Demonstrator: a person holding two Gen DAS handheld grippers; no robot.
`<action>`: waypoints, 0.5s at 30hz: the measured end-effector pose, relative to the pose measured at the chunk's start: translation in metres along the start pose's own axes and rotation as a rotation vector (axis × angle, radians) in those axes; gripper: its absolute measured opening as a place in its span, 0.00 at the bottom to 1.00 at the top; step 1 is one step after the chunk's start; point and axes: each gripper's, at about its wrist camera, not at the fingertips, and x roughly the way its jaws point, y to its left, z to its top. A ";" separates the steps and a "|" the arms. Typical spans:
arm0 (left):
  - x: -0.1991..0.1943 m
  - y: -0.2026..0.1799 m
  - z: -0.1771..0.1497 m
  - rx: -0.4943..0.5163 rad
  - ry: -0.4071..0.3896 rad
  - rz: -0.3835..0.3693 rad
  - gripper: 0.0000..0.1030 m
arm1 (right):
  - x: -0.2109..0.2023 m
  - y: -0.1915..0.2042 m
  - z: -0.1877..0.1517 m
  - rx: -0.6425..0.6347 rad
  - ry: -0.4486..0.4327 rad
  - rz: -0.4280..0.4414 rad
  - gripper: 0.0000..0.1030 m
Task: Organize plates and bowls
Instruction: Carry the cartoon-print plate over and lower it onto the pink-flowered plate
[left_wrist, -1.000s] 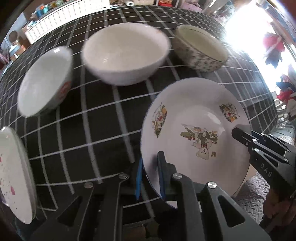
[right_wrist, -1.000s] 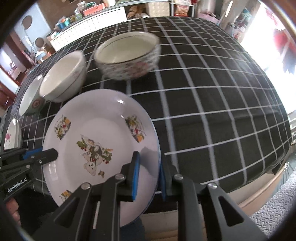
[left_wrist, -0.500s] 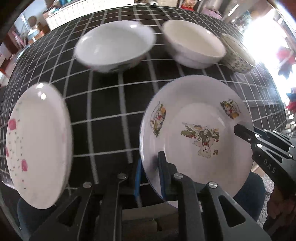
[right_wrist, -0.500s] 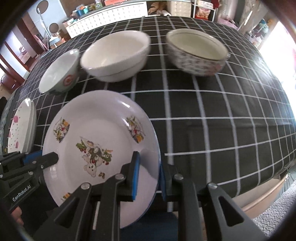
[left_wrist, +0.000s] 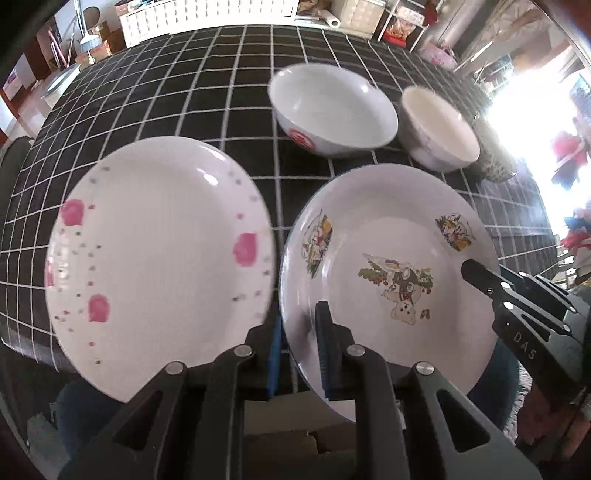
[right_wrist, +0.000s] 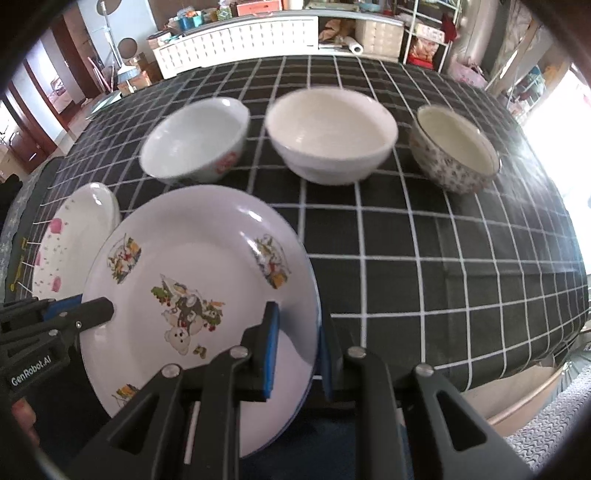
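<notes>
A white cartoon plate (left_wrist: 388, 236) (right_wrist: 207, 266) with a blue rim hangs over the table's front edge, held by both grippers. My left gripper (left_wrist: 299, 332) (right_wrist: 99, 314) is shut on its left rim, and my right gripper (right_wrist: 297, 332) (left_wrist: 476, 275) is shut on its right rim. A pink-flowered plate (left_wrist: 155, 251) (right_wrist: 74, 236) lies on the cloth just left of it. Behind stand three bowls in a row: a white bowl with a red mark (left_wrist: 332, 110) (right_wrist: 195, 140), a cream bowl (left_wrist: 439, 125) (right_wrist: 332, 129) and a floral-patterned bowl (right_wrist: 458, 147) (left_wrist: 495, 162).
The table wears a black cloth with white checks (right_wrist: 443, 277); its right half holds nothing in front of the patterned bowl. White cabinets (right_wrist: 236, 33) and cluttered shelves stand beyond the far edge. A person's hand (left_wrist: 554, 417) grips the right tool.
Both grippers have carried the cartoon plate leftward along the table's front. The pink-flowered plate has come fully into view beside it, and the bowls have slid to the right in both views.
</notes>
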 end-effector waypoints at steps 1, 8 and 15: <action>-0.006 0.006 0.000 -0.009 -0.003 -0.013 0.14 | -0.004 0.003 0.001 -0.003 -0.010 -0.001 0.23; -0.037 0.040 -0.005 -0.031 -0.055 -0.006 0.14 | -0.021 0.037 0.010 -0.041 -0.050 0.006 0.23; -0.072 0.086 -0.010 -0.052 -0.093 0.027 0.14 | -0.025 0.075 0.019 -0.086 -0.069 0.044 0.23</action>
